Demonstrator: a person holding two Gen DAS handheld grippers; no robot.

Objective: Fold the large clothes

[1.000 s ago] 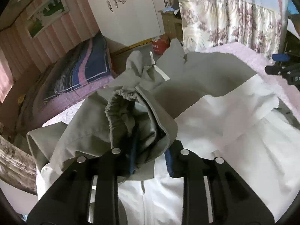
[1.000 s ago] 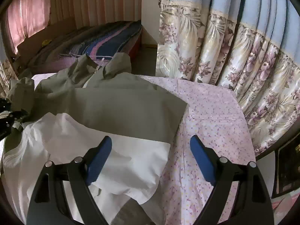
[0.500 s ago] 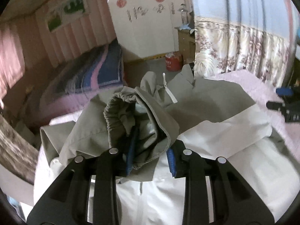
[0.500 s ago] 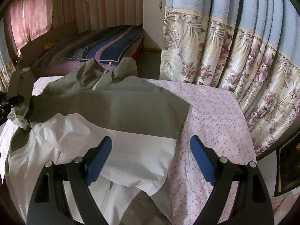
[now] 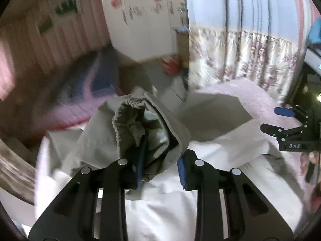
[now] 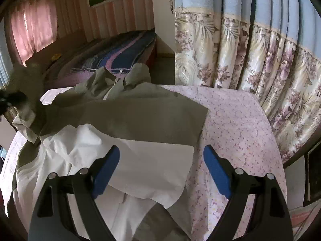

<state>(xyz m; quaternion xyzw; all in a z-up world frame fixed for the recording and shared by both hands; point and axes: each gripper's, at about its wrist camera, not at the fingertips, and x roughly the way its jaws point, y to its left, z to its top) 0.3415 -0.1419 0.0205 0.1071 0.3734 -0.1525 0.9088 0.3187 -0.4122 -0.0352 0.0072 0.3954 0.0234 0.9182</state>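
Left gripper [image 5: 160, 172]: clamped on the jacket's elastic sleeve cuff [image 5: 130, 120], lifted.
Right gripper [image 6: 161, 172]: jaws wide apart, holding nothing, above the jacket.
Jacket [image 6: 130, 120]: grey and white, spread across the floral bedsheet [image 6: 236, 124], reaching its far edge.

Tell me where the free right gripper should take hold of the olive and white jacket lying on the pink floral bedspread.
Probably the folded sleeve's white free corner of the olive and white jacket. It sits just ahead of the right gripper, whose jaws are open and empty, and its thin edge looks slightly raised. Come in low from the near side. The left gripper already clamps the elastic cuff.
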